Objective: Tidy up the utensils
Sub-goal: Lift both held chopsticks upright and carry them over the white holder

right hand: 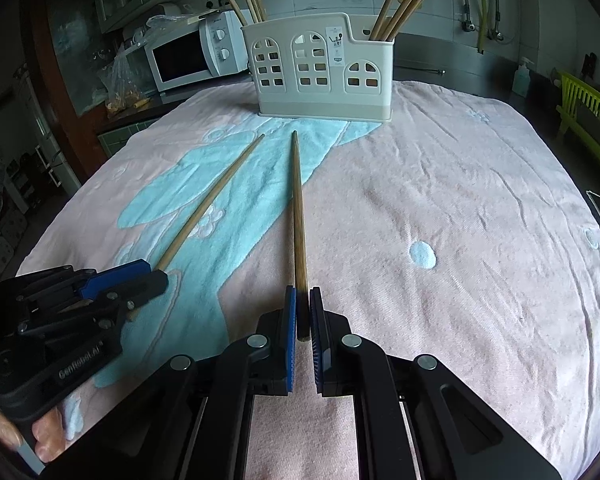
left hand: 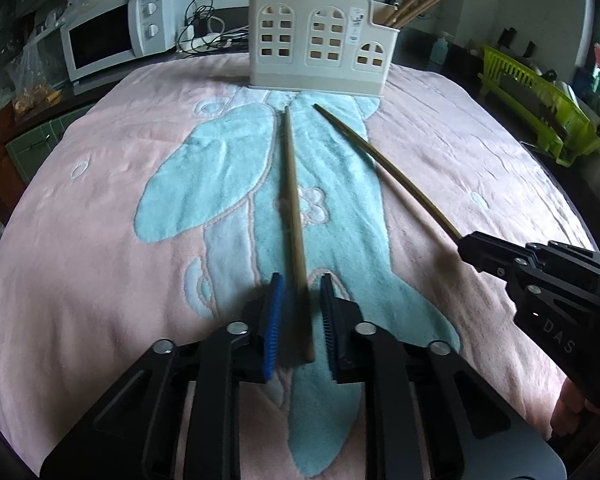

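Okay, left to right: microwave [left hand: 112, 38] at 10 o'clock on the surface, off the towel. Pink-and-blue towel [left hand: 80, 240] covers the working area. Left gripper [left hand: 299, 300] at 6 o'clock in its own view, fingers [left hand: 274, 320] narrowed around the butt end of the left chopstick [left hand: 293, 184], with a sliver of gap visible on each side, so the pads are not clearly pressing; grip looks unfinished, the stick's near end is blurred. Its long axis runs straight away from the fingers toward 12 o'clock, tip stopping just short of the cream utensil holder [left hand: 320, 40]. Holder stands upright at 12 o'clock, already carrying chopsticks in its left and right ends. Right chopstick [right hand: 298, 216] lies likewise lengthwise toward 12 o'clock in the right wrist view, its butt clamped between the closed fingers of the right gripper [right hand: 303, 300]. Both sticks converge toward the holder, tips near each other but apart, on or very near the towel. Each hand is nearer its own stick; holder is dead ahead of both. Judgement: next move is lift and tip the sticks upright over a compartment; left grip needs firming first. Green dish rack [left hand: 540, 104] at 2 o'clock.
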Motion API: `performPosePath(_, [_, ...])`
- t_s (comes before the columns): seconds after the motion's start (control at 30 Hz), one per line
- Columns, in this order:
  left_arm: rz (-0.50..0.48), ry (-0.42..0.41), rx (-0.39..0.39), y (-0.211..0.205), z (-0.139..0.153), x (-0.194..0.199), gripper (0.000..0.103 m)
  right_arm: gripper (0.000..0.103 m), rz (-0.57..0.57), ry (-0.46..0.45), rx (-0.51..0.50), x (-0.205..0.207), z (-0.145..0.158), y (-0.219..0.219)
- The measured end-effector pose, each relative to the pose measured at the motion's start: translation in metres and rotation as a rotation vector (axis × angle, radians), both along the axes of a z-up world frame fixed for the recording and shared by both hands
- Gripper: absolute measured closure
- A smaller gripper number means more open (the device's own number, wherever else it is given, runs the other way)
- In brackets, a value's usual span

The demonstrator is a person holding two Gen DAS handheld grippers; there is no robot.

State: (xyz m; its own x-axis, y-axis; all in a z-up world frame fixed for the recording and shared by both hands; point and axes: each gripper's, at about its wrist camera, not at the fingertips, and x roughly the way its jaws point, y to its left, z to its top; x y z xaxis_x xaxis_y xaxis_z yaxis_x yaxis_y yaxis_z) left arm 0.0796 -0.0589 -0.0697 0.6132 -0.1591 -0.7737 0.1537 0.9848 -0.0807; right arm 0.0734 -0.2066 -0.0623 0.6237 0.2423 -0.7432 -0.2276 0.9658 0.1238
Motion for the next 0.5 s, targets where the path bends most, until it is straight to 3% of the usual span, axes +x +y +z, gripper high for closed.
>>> performPosePath(0.1, [-0.011, -0.003, 0.025, -0.003, 0.0, 0.0, 0.094, 0.096, -0.002, -0.005, 0.001, 0.0, 0.001, 0.001])
performPosePath(0.23, [-0.001, -0.027, -0.007, 0.003, 0.01, -0.002, 0.097, 0.096, -0.007, -0.025, 0.003, -0.004, 0.009, -0.001])
performPosePath(0.5, [0.028, -0.206, -0.05, 0.024, 0.062, -0.008, 0.098, 0.096, -0.001, -0.131, 0.012, -0.01, 0.049, -0.007])
